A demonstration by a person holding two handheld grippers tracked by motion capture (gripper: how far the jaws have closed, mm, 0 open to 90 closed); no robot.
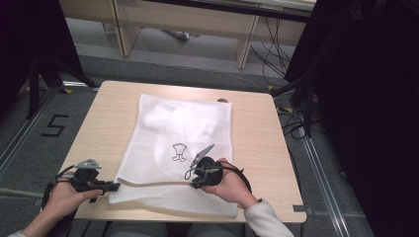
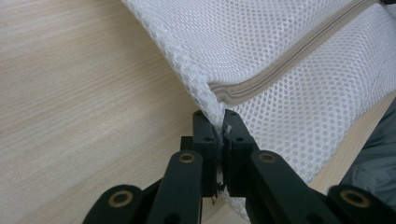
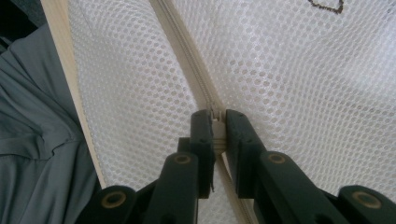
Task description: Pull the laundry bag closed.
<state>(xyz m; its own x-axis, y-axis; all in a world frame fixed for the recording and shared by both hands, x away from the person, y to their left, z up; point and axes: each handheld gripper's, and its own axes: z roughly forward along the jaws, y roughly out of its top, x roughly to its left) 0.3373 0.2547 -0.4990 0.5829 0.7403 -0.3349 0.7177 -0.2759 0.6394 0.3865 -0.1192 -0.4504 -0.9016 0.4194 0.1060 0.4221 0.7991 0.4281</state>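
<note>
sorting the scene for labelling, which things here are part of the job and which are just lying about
In the job:
- white mesh laundry bag, flat on the table
- its zipper
- left tool, shut on the bag's corner
- right tool, shut on the zipper pull

Lying about:
- small dark round thing at the table's far edge
- cables on the floor

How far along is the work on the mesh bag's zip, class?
Done: the left tool has clamped the corner of the mesh bag at the zip's end, and the right tool has closed on the zip pull. In hand: both grips hold the bag flat on the table. Left: running the pull along the zip; whether it is opening or closing is unclear.
</note>
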